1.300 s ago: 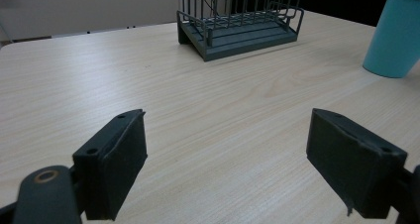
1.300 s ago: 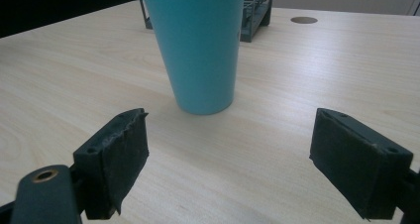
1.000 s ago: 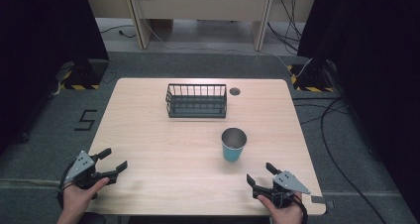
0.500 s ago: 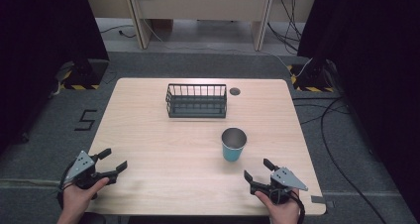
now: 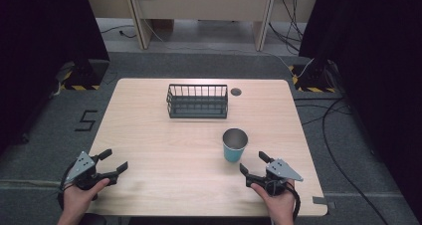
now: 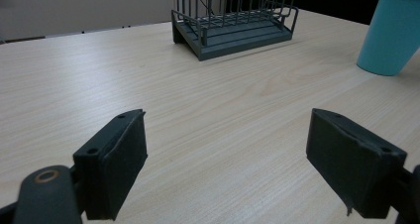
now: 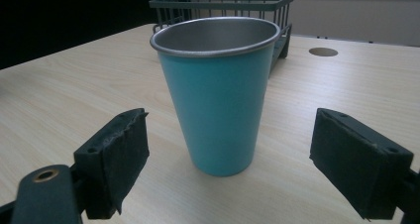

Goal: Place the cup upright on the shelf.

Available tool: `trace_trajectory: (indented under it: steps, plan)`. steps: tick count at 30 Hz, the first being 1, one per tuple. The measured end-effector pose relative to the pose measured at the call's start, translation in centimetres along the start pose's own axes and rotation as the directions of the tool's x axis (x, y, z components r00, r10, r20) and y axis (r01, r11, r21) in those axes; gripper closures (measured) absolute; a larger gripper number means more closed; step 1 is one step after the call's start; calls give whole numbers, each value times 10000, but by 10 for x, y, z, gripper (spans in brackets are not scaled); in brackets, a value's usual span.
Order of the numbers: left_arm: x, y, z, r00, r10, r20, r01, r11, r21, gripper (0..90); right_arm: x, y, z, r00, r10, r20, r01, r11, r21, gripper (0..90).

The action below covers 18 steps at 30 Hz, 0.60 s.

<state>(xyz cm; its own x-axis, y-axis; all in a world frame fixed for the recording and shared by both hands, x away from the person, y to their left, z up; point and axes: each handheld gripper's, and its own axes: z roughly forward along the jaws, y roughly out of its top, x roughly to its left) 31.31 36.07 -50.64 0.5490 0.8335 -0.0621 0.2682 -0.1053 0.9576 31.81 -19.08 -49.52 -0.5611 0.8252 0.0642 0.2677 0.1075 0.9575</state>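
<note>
Right gripper view looks straight at the cup (image 7: 216, 92): it stands upright on the surface (image 7: 74, 90), teal outside with a bare metal rim and inside, centred between the two black jaws but a little ahead of them. The right gripper (image 7: 230, 157) has its jaws spread wide, wider than the cup, and holds nothing. In the high view the cup (image 5: 234, 144) sits right of the surface's middle, just beyond the right gripper (image 5: 255, 164), with the wire rack (image 5: 197, 100) well apart at the far side.

The step in hand looks to be a grasp of the cup. To do it well, I would push the gripper forward level with the surface until the pads flank the cup's body, keeping the cup centred so both pads meet it together; one pad landing first would likely shove or tip it. The wall tapers toward the base, so a grip around mid-height or higher should seat better than one low down. Closing should be slow, since smooth metal may slip.

The left gripper (image 5: 112, 162) rests at the near left edge, jaws wide apart and empty, well clear of the cup. Its own view shows bare surface between the jaws.
</note>
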Motion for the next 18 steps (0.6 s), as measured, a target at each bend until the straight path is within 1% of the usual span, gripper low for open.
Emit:
trace_trajectory:
  steps: [3,4,15,18]
  plan:
    - [0,0,0,10000,-1,-4,1,10000,1,153,0,2,5,10000,-75,-20,75,10000,18,159]
    - [0,0,0,10000,-3,-6,3,10000,-2,152,0,3,6,10000,-25,-36,25,10000,33,159]
    - [0,0,0,10000,-5,-2,5,10000,-12,154,1,8,21,9998,-88,-152,90,9999,140,159]
    - [0,0,0,10000,-13,-2,13,10000,-19,154,2,10,27,9997,-116,-223,120,9998,187,158]
